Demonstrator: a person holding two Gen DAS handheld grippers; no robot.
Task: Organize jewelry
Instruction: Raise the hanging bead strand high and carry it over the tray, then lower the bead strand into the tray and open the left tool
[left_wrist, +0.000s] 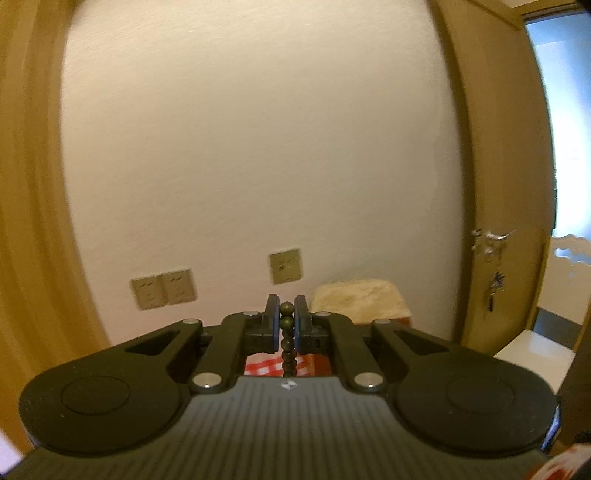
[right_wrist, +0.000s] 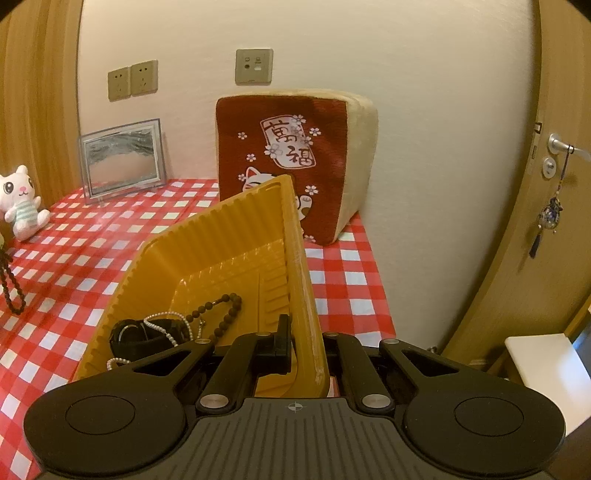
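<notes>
My left gripper (left_wrist: 287, 314) is shut on a strand of dark round beads (left_wrist: 287, 345), which hangs straight down between the blue pads (left_wrist: 274, 325), raised in front of the wall. In the right wrist view the same kind of dark strand (right_wrist: 11, 284) dangles at the far left over the table. My right gripper (right_wrist: 304, 332) is shut on the right rim of a yellow ribbed tray (right_wrist: 221, 236), which is tilted up on that side. In the tray lie a brown bead bracelet (right_wrist: 225, 314), a pearl necklace (right_wrist: 166, 321) and a black band (right_wrist: 136, 338).
A red-and-white checkered cloth (right_wrist: 74, 236) covers the table. Along the wall stand a plush cat (right_wrist: 20, 201), a picture frame (right_wrist: 122, 158) and a red cushion (right_wrist: 288, 162). A wooden door with a handle (right_wrist: 561, 146) is on the right, a white surface (right_wrist: 546, 362) below it.
</notes>
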